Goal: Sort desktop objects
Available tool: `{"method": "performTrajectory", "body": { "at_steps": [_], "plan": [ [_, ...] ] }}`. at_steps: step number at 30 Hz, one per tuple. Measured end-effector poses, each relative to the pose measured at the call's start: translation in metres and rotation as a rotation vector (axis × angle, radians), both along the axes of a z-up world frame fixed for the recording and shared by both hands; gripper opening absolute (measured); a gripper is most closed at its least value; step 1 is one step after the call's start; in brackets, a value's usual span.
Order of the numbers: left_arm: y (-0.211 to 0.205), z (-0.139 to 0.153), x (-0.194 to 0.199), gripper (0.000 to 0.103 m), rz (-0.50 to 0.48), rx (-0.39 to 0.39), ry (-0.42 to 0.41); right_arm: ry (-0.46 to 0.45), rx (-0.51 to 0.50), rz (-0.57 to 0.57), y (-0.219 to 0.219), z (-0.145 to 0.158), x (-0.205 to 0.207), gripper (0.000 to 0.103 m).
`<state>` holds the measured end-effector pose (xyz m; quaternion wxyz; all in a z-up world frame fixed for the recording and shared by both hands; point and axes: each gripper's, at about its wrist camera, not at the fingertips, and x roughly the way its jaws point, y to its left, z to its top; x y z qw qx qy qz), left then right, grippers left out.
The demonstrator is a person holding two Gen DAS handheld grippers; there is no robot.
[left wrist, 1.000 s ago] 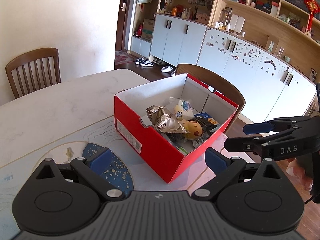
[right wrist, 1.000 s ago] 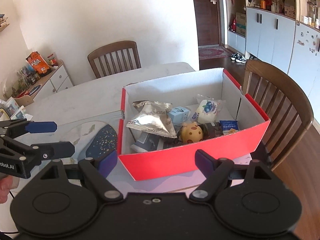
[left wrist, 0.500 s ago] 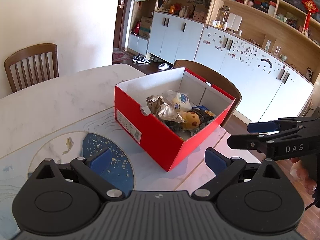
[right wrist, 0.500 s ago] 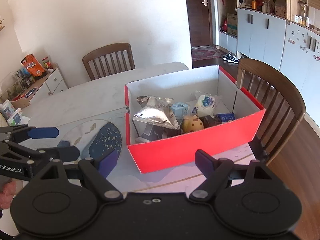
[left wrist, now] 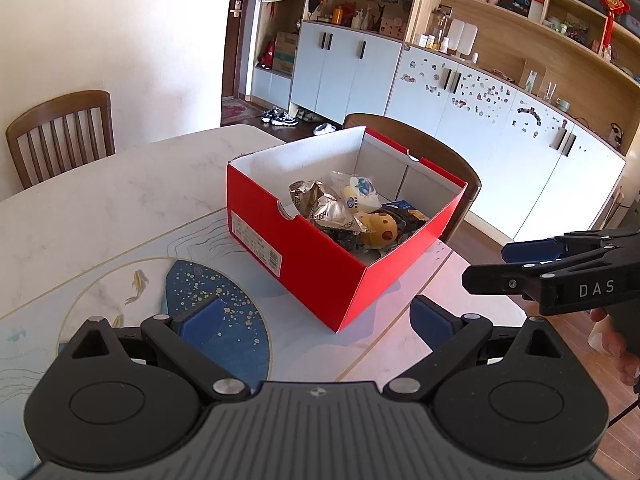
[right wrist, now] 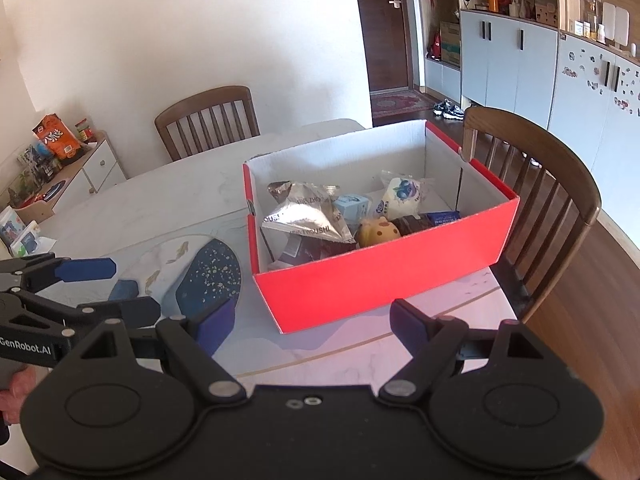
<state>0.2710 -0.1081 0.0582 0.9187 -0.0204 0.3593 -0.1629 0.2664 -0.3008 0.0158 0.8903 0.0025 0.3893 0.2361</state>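
The left gripper (left wrist: 316,316) had its blue-padded fingers (left wrist: 200,316) spread wide and held nothing; it hung above a table mat (left wrist: 224,292) printed with a dark blue, gold-speckled disc and small goldfish. The right gripper (right wrist: 308,320) was likewise spread wide and empty, and stood just beside the left one over the near table edge. Seen from the left wrist, the right gripper's housing bore the white letters "DAS"; seen from the right wrist, the left gripper's housing read "GenRobot.AI". Part of a hand (left wrist: 612,344) gripped the right tool's handle.

Ahead of both sets of fingers, the red box (right wrist: 384,280) sat on the white marble table (left wrist: 120,200), partly on the mat. It was an open cardboard box, red outside and white inside, with a white barcode label (left wrist: 256,248) on one end wall. The sorted goods lay inside it: a crumpled silver foil packet (right wrist: 308,220) with lettering only partly legible, a clear-wrapped white bun (right wrist: 402,196) with a blue print, a small pale blue carton (right wrist: 352,208), a yellow spotted toy (right wrist: 378,232) and dark wrappers.

A wooden chair (right wrist: 536,184) stood behind the box.
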Motion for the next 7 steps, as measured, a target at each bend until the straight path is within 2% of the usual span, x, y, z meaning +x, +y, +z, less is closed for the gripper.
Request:
{"method": "performTrajectory", "body": {
  "at_steps": [7],
  "plan": [
    [-0.0011,0.0005,-0.0017,0.1,-0.002,0.013,-0.003,0.001,0.0,-0.001,-0.0009,-0.0005,-0.002,0.085]
  ]
}}
